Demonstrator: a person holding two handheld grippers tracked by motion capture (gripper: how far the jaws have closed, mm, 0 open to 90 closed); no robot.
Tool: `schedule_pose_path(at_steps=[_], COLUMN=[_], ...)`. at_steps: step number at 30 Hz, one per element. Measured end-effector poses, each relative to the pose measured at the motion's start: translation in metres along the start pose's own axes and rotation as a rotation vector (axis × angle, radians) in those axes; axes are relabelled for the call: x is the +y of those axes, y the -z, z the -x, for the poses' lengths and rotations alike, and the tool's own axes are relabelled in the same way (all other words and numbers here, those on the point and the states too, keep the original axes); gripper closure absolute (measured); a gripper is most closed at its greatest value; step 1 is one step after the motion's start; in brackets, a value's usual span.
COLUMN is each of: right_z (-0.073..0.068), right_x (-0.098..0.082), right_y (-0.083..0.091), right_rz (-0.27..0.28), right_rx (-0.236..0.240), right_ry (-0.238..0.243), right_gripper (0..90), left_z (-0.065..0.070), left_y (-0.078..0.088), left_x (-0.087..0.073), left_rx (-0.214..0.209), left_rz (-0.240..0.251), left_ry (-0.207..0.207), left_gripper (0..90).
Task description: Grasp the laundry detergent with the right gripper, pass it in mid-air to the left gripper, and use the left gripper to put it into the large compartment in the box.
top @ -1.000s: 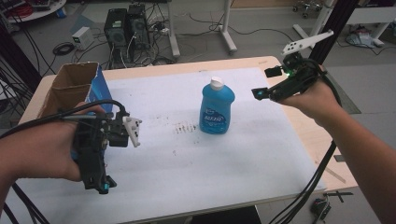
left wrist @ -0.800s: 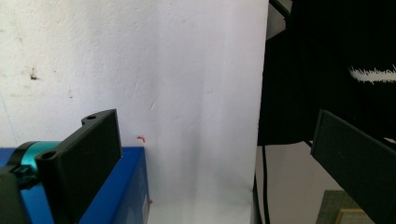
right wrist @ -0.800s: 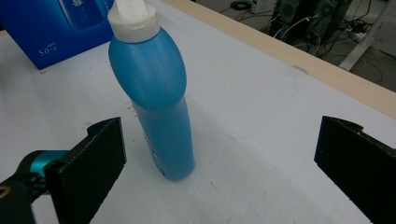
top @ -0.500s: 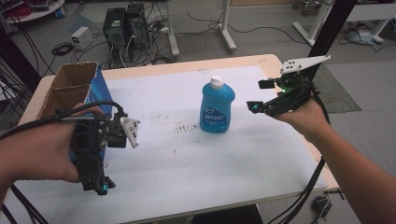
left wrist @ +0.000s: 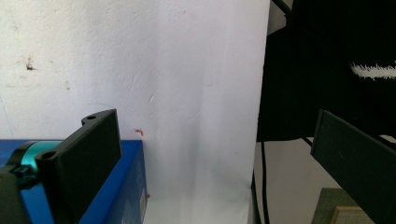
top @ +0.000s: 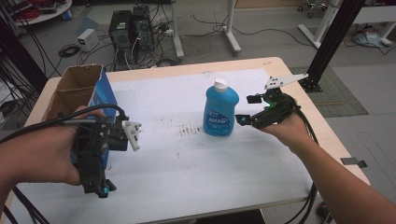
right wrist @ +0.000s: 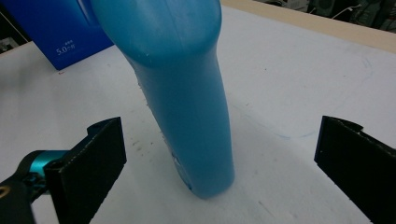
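Right gripper view has the blue bottle [right wrist: 187, 93] standing upright on the white table cover [right wrist: 289, 93], between the right gripper [right wrist: 219, 158]'s wide-apart jaws, untouched. Left gripper [left wrist: 215, 158] jaws also gape, beside the blue box [left wrist: 116, 186].

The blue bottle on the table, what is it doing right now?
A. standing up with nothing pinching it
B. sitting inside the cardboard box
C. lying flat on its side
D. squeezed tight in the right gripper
A. The blue bottle stands upright on the white sheet, and the right gripper is open beside it; the right gripper view shows both jaws spread wide, clear of the bottle's sides.
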State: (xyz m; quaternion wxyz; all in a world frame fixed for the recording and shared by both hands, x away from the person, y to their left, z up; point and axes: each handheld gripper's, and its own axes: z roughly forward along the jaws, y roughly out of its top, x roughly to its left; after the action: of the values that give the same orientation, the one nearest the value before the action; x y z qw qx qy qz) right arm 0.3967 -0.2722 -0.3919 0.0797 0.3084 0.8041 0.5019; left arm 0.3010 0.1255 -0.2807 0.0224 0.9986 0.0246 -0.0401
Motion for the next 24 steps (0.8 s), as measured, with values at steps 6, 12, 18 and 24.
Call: schedule_pose_path(at_steps=[6,12,18,24], right_z=[0.002,0.004,0.002,0.000], right_x=[-0.004,-0.008,-0.009,-0.010], right_y=[-0.017,-0.030,-0.042,-0.049], right_rz=[-0.018,-0.024,-0.022,-0.020], right_rx=[0.023,0.050,0.076,0.094], right_ry=[-0.016,-0.028,-0.026,-0.031], right_gripper=[1.3,1.3,1.3,1.3], left_z=[-0.001,-0.002,-0.002,-0.002], left_y=[-0.001,-0.001,-0.002,-0.003], left_x=[0.000,-0.004,-0.007,-0.005], left_rx=[0.001,-0.003,-0.003,-0.005], left_rz=[-0.003,-0.008,-0.012,-0.010], left_ry=[-0.001,0.004,0.012,0.008], left_gripper=[1.7,1.7,1.8,1.8])
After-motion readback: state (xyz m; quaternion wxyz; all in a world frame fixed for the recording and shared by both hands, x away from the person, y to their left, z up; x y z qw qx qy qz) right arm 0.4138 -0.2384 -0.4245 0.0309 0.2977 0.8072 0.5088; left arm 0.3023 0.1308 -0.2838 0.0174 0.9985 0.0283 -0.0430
